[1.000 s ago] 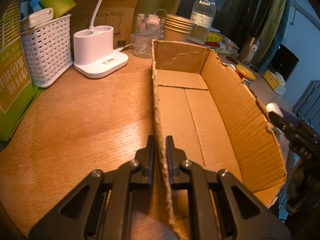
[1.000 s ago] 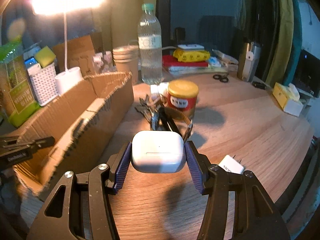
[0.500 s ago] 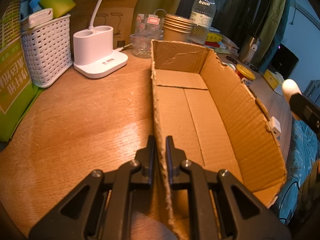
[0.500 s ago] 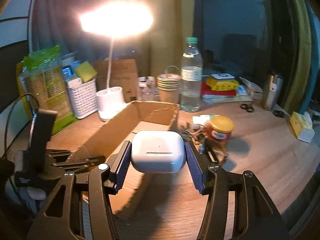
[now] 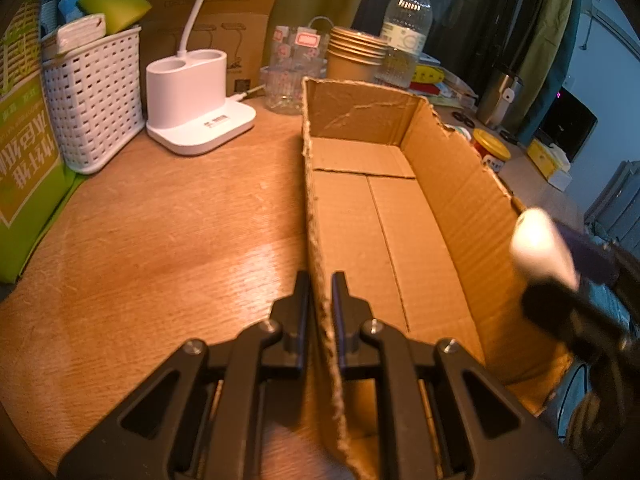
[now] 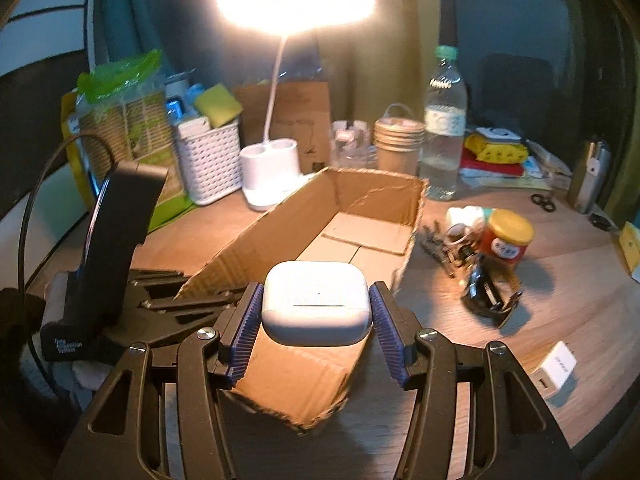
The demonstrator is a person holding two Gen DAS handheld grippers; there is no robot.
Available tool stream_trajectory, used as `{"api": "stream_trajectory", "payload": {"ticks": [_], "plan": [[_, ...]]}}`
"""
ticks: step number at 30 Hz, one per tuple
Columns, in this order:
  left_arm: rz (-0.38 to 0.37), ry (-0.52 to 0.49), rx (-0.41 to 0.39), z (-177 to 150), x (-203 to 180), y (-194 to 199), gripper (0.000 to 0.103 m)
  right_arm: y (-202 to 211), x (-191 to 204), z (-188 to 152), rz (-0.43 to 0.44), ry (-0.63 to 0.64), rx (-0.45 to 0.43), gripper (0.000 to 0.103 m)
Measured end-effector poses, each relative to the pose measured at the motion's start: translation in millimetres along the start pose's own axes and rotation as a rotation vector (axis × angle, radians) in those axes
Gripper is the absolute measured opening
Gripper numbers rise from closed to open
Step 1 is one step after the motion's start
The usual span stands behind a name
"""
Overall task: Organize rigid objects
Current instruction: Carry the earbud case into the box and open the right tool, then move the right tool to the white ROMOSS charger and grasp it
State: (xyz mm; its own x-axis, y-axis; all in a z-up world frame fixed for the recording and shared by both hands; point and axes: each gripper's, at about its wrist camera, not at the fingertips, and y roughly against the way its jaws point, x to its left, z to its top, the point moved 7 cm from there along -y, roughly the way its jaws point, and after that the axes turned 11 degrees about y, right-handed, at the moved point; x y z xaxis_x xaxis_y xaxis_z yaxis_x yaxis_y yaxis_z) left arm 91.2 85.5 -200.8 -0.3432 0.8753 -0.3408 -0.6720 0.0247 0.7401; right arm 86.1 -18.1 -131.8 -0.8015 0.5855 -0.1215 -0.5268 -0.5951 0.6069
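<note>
A long open cardboard box [image 5: 404, 216] lies on the wooden table; it also shows in the right wrist view [image 6: 360, 236]. My left gripper [image 5: 320, 300] is shut on the box's left wall near its near end. My right gripper [image 6: 316, 312] is shut on a white earbud case [image 6: 316, 304] and holds it above the near end of the box. The case [image 5: 540, 244] and right gripper show at the right edge of the left wrist view, over the box's right wall. The box is empty inside.
A white lamp base [image 5: 196, 116], white basket [image 5: 92, 96], green package [image 5: 24, 160], paper cups [image 5: 354, 56] and water bottle [image 5: 404, 28] stand behind the box. A yellow-lidded jar [image 6: 506, 240], keys and clips [image 6: 452, 244] and a white charger [image 6: 556, 368] lie right of it.
My right gripper has carried the earbud case left and up from the table beside the box to above the box's near end. My left gripper has kept its hold on the wall.
</note>
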Motion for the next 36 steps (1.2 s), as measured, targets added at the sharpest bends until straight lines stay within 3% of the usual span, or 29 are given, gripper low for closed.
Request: {"api": "stream_trajectory", "payload": {"ticks": [17,20,36], "plan": [[-0.002,0.003,0.007,0.6,2.2,-1.6,0.011,0.7,14.6,-12.4,0.102,0.036,0.08,0.057],[-0.002,0.0,0.008,0.4,1.9,-1.9,0.011,2.8,16.8,-11.0,0.129,0.034,0.077,0.063],[-0.003,0.001,0.01,1.2,2.5,-2.2,0.011,32.5,-28.1,-1.5,-0.009,-0.039,-0.009,0.064]]}}
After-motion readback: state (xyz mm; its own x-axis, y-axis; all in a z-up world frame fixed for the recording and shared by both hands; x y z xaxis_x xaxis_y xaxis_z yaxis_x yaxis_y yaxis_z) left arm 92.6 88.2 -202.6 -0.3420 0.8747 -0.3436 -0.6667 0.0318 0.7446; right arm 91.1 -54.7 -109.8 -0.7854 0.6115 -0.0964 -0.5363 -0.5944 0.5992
